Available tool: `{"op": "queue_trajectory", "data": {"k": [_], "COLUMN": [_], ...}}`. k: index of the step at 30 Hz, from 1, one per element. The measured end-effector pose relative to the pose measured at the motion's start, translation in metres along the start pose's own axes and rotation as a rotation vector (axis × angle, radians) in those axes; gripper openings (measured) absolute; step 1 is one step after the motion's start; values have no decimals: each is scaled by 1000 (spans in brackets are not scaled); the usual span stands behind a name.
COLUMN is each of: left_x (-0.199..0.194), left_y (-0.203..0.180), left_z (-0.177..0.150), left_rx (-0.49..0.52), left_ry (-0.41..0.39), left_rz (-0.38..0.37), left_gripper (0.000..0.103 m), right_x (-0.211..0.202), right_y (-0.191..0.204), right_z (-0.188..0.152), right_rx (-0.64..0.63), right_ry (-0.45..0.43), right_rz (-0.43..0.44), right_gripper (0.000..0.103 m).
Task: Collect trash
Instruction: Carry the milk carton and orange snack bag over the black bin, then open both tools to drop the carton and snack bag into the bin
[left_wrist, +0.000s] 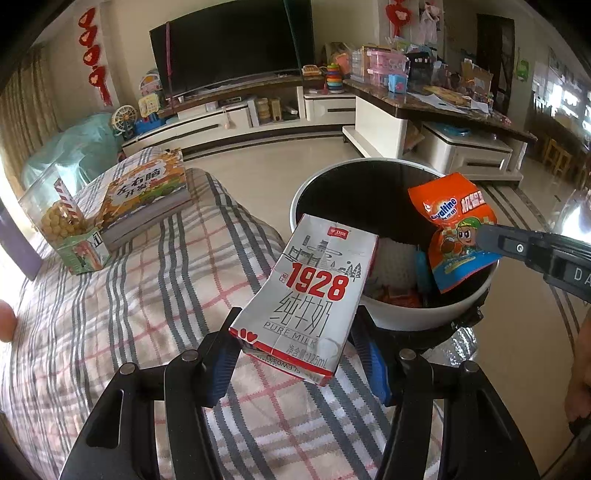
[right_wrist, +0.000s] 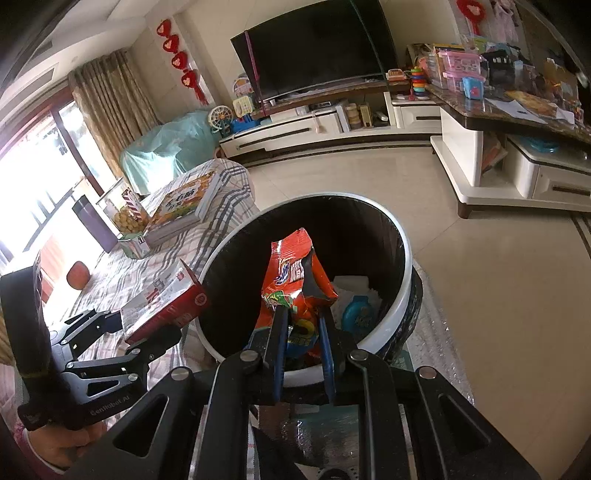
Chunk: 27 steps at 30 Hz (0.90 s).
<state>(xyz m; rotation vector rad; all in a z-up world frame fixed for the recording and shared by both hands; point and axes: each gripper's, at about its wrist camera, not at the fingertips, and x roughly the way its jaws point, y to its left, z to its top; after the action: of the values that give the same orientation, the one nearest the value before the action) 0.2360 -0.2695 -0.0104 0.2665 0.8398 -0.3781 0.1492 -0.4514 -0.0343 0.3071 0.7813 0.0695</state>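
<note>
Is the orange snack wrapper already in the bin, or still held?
Still held. The right gripper is shut on the orange snack wrapper, which hangs over the open trash bin, above the rubbish inside.

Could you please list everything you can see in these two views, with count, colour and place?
milk carton: one, white and red, held over the near rim of the bin
snack wrapper: one, orange, held above the bin's opening
trash bin: one, white outside, black inside, on the floor beside the table, some litter in it
plaid tablecloth: one, grey, pink and white, covering the table
book: one, orange and green cover, far end of the table
snack box: one, clear with a green base, left of the book
television: one, black, on the stand by the far wall
left gripper: one, black, blue pads, gripping the milk carton
right gripper: one, black, blue pads, gripping the snack wrapper
</note>
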Motion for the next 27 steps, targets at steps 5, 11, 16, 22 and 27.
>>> {"op": "queue_trajectory", "data": {"k": [5,11,16,22,27], "left_x": [3,6,7,9,12], "left_y": [-2,-3,-4,-6,-10], "left_z": [4,7,10,14,19], "left_rx": [5,11,17,21,27], "left_ry": [0,-5,-9,-11,-6], "left_rz": [-1,-6,-10,-16,-23], "left_gripper": [57,57,57,57,57], "right_x": [2,2,3,6,9], "right_y": [1,2,1,-2,-4], "right_z": [3,8,12,15,16], "right_rx": [-4,-18,-20,-20,-21], "right_ry": [3,2,5,13,24], "right_rz": [-3,-9,-18,-26,-34], "right_gripper": [16,16,16,16,16]}}
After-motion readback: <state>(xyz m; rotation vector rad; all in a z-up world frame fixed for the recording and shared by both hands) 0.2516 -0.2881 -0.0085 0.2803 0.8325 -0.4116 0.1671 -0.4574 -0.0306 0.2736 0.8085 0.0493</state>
